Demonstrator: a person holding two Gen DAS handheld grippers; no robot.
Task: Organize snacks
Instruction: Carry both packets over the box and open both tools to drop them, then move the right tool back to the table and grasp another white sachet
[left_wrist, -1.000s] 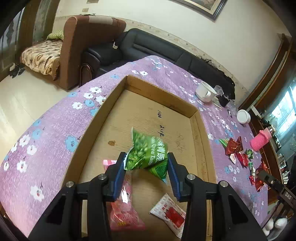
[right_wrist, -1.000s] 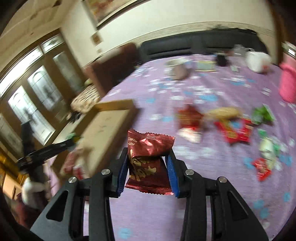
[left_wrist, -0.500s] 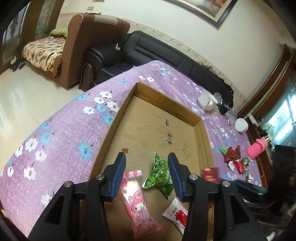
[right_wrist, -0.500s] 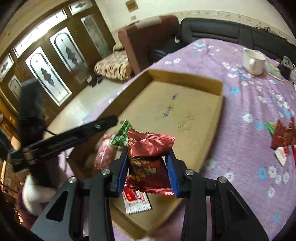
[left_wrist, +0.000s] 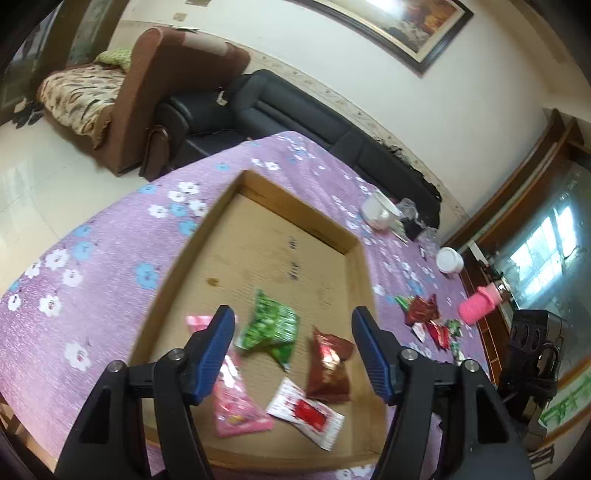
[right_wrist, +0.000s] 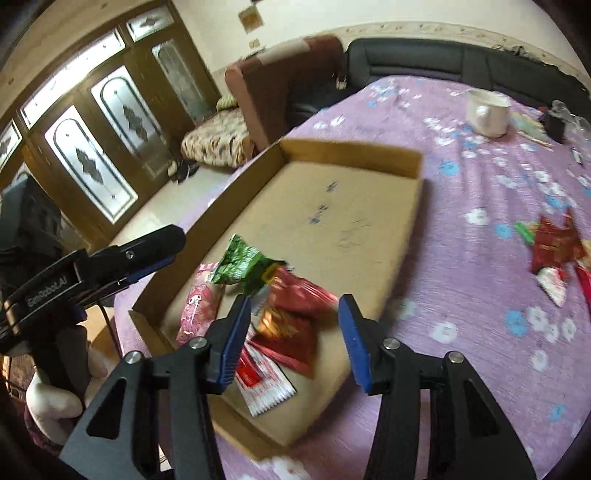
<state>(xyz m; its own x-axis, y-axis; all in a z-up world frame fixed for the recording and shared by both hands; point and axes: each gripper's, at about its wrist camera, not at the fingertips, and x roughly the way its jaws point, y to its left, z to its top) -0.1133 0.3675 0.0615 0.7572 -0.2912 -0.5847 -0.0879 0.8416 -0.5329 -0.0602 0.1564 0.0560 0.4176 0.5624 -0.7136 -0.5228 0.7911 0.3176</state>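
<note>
While both tools hang over the shallow brown cardboard box (left_wrist: 177, 273) on the purple flowered bench (left_wrist: 92, 258), the left tool (left_wrist: 293, 345) and right tool (right_wrist: 291, 332) are spreading their jaws, gripping nothing. Inside the box lie a green packet (left_wrist: 269, 326), dark red packet (left_wrist: 328, 363), pink packet (left_wrist: 234, 410) and white-red sachet (left_wrist: 306, 413). Remaining loose snacks (right_wrist: 554, 254) sit well off beside the box, nearer the right tool.
</note>
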